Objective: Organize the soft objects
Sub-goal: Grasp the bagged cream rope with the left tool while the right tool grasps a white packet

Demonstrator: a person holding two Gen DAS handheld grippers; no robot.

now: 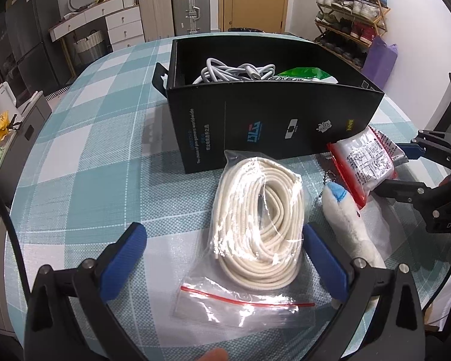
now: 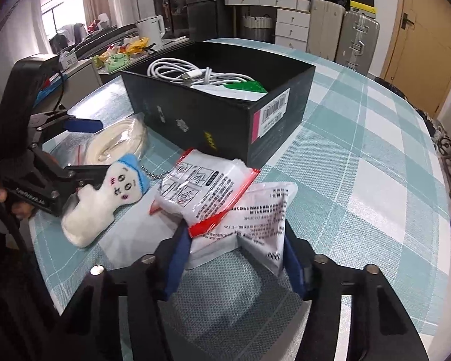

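Observation:
My left gripper [image 1: 225,255] is open, its blue fingers on either side of a clear bag holding a coil of cream rope [image 1: 255,219] that lies on the table. A white plush toy with a blue cap [image 2: 105,198] lies between the two grippers. My right gripper [image 2: 236,258] is shut on a red-edged white packet [image 2: 201,192] that rests on a larger white printed packet [image 2: 261,216]; both pads press on the pair and the lower packet is crumpled. Behind them stands a black box [image 1: 255,126] holding white cables [image 2: 177,72] and a green-and-white pack [image 2: 243,87].
The round table wears a teal-and-white checked cloth [image 2: 360,150]. A side counter with snacks and a kettle [image 2: 129,48] stands beyond the table. Suitcases [image 2: 357,39] and drawers line the far wall; a shoe rack [image 1: 351,21] stands in the corner.

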